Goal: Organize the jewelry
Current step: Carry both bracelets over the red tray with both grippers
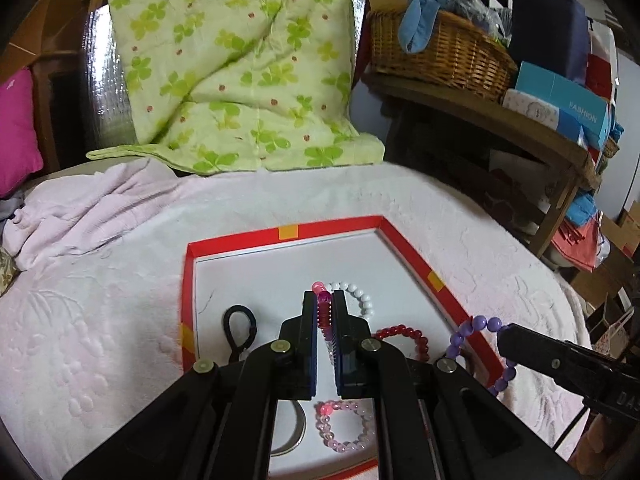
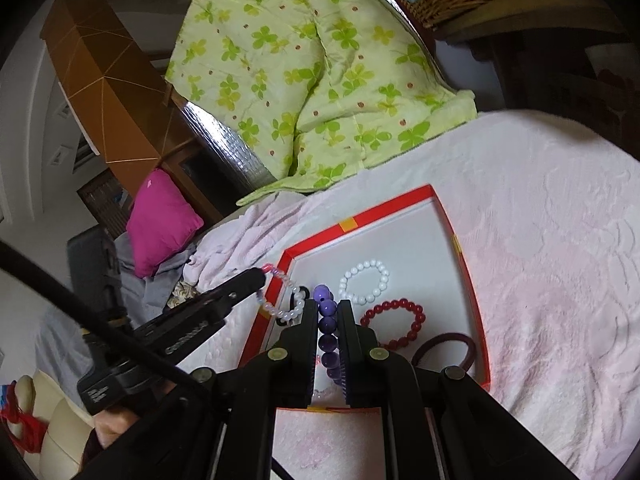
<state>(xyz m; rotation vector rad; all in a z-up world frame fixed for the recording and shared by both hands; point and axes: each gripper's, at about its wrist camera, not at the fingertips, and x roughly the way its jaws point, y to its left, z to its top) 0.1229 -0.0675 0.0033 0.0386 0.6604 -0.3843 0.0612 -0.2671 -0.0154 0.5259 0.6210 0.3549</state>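
A red-rimmed white tray [image 1: 338,227] lies on a pale pink cover. In it are a white bead bracelet [image 1: 362,298], a red bead bracelet [image 1: 404,334], a pale pink bead bracelet [image 1: 346,426], a black hair tie [image 1: 240,326] and a silver bangle [image 1: 298,432]. My left gripper [image 1: 325,298] is shut on a pink and white bead bracelet [image 1: 323,312] above the tray. My right gripper [image 2: 325,306] is shut on a purple bead bracelet [image 2: 328,332] over the tray's near edge. A dark red hair band [image 2: 446,348] lies in the tray [image 2: 464,276].
A green clover quilt [image 1: 236,64] lies beyond the tray. A pink towel [image 1: 92,208] is bunched at the left with a magenta cushion [image 1: 16,132]. A wooden shelf at the right holds a wicker basket [image 1: 436,52] and boxes.
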